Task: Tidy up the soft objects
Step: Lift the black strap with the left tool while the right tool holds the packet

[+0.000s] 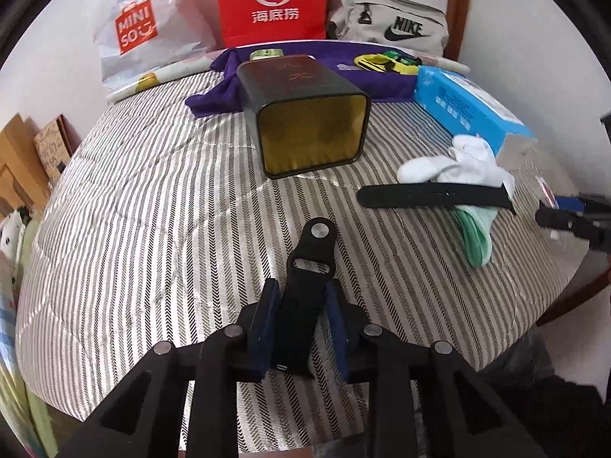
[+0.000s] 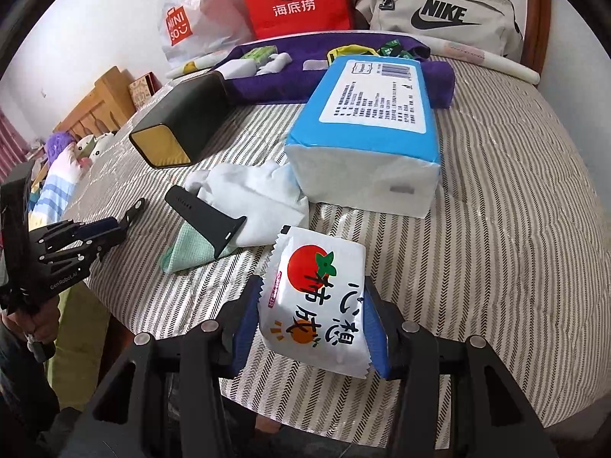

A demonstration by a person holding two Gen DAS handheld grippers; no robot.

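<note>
Tissue packet (image 2: 317, 297), the small white one printed with a red fruit, sits clamped between the blue pads of the right gripper (image 2: 311, 286), held just over the near edge of the striped bedcover (image 1: 152, 210). The left gripper (image 1: 301, 286) is closed on a short black watch strap (image 1: 305, 267), whose buckle end pokes out beyond the fingertips, low over the cover. Further back on the right, the longer black strap (image 1: 431, 194) lies across a crumpled white cloth (image 1: 458, 164) and a folded green cloth (image 1: 475, 236), the three of them touching in one heap. Just behind that heap lies a big blue pack of tissues (image 2: 366, 114), its white end facing the near edge. A dark tin (image 1: 305, 114) lies on its side near the middle of the bed, its open, gold-lined mouth towards me, its far end on a purple cloth (image 1: 214, 95). Against the wall stand a white shopping bag (image 1: 145, 19), a red paper bag (image 1: 271, 0) and a beige bag (image 1: 393, 19).
</note>
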